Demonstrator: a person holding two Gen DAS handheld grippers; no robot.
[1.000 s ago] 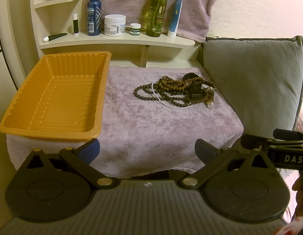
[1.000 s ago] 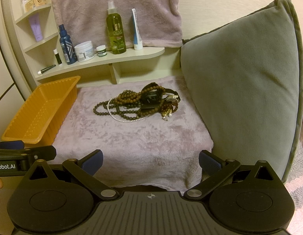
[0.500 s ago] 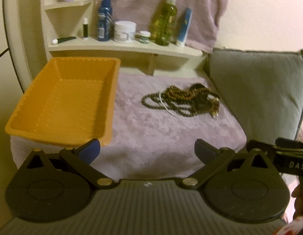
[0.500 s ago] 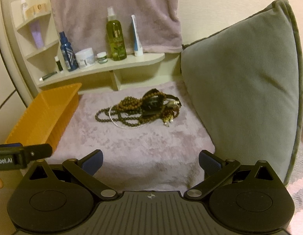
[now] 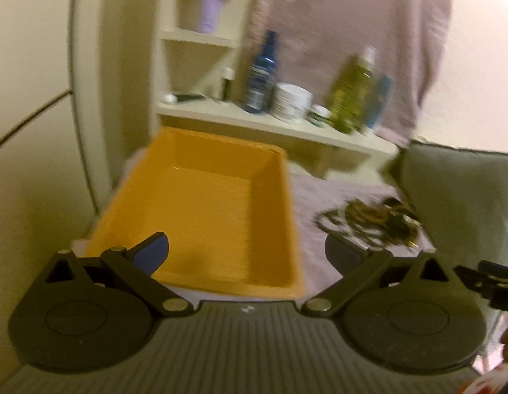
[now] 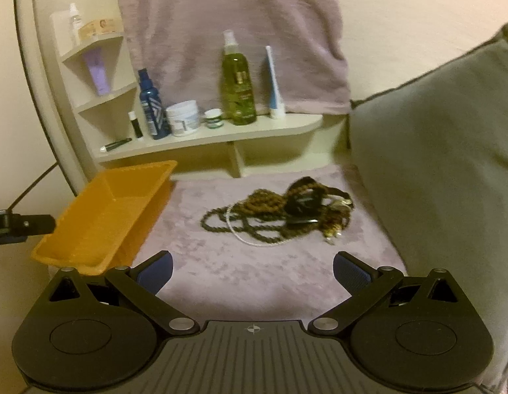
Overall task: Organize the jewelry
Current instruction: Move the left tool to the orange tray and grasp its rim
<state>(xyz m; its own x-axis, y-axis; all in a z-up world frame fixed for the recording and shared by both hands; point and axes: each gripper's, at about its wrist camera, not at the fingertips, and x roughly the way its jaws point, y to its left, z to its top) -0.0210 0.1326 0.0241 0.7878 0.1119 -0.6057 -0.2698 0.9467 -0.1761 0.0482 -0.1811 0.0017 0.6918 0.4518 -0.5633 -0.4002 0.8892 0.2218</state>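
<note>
While both spread wide and empty, left gripper [image 5: 246, 246] facing orange tray [image 5: 221, 203], right gripper [image 6: 252, 267] facing jewelry pile [image 6: 280, 211].

Open cloth [image 6: 240, 262] — cushion [image 6: 451, 164] rightward

Two wrist fisheyes, both facing the far shelf

The left wrist view looks from the near left over the orange tray [image 5: 221, 216]; the right wrist view looks from the near right toward the jewelry pile [image 6: 280, 211]. Both share tray, pile, shelf [image 6: 221, 134] and grey cushion [image 6: 444, 164].
</note>
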